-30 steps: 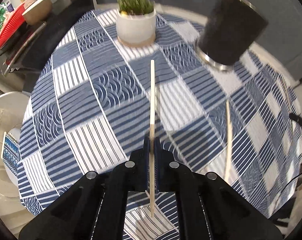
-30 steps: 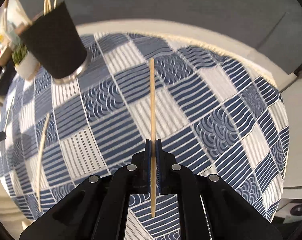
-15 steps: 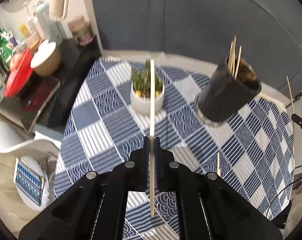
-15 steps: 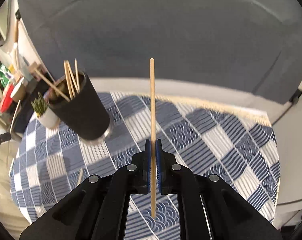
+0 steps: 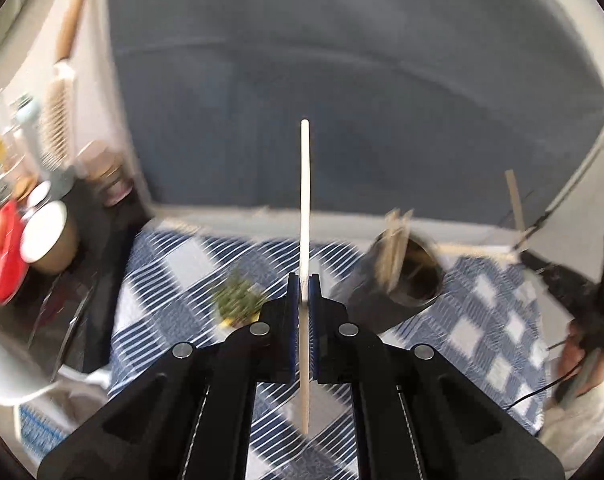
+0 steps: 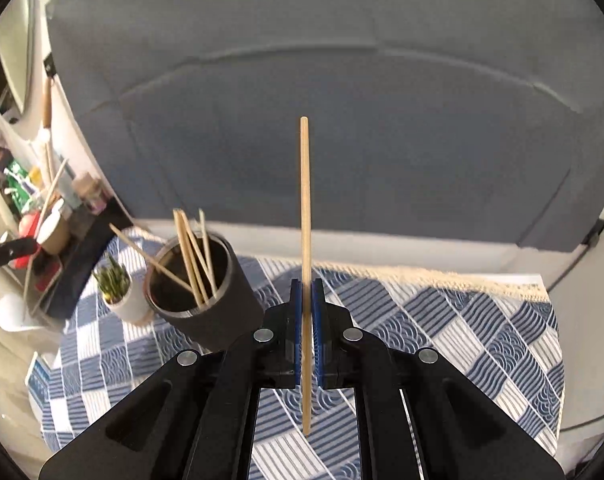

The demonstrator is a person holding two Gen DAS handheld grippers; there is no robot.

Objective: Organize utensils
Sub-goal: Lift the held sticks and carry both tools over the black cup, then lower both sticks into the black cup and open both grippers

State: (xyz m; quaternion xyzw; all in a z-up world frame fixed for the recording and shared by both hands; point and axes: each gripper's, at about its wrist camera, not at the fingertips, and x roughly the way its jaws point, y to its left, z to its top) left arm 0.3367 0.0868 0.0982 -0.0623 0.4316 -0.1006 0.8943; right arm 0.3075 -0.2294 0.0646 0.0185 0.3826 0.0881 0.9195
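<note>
My left gripper (image 5: 304, 280) is shut on a pale wooden chopstick (image 5: 305, 200) that stands up along the fingers, high over the table. My right gripper (image 6: 306, 282) is shut on a second wooden chopstick (image 6: 305, 200) in the same way. A dark round holder (image 6: 206, 292) with several chopsticks in it stands on the blue-and-white checked tablecloth (image 6: 441, 320), below and left of the right gripper. In the left wrist view the holder (image 5: 393, 288) is blurred, below and right of the left gripper. The right-hand chopstick (image 5: 515, 200) shows at the right edge there.
A small potted plant (image 6: 118, 292) in a white pot stands left of the holder; it is the blurred plant (image 5: 238, 300) in the left wrist view. A grey sofa back (image 6: 341, 120) rises behind the table. A cluttered side shelf (image 5: 42, 232) with a red item and a bowl lies left.
Both grippers have risen well above the table and tipped up, each keeping its chopstick. The holder and plant now sit lower in both views, and the holder's open top shows.
</note>
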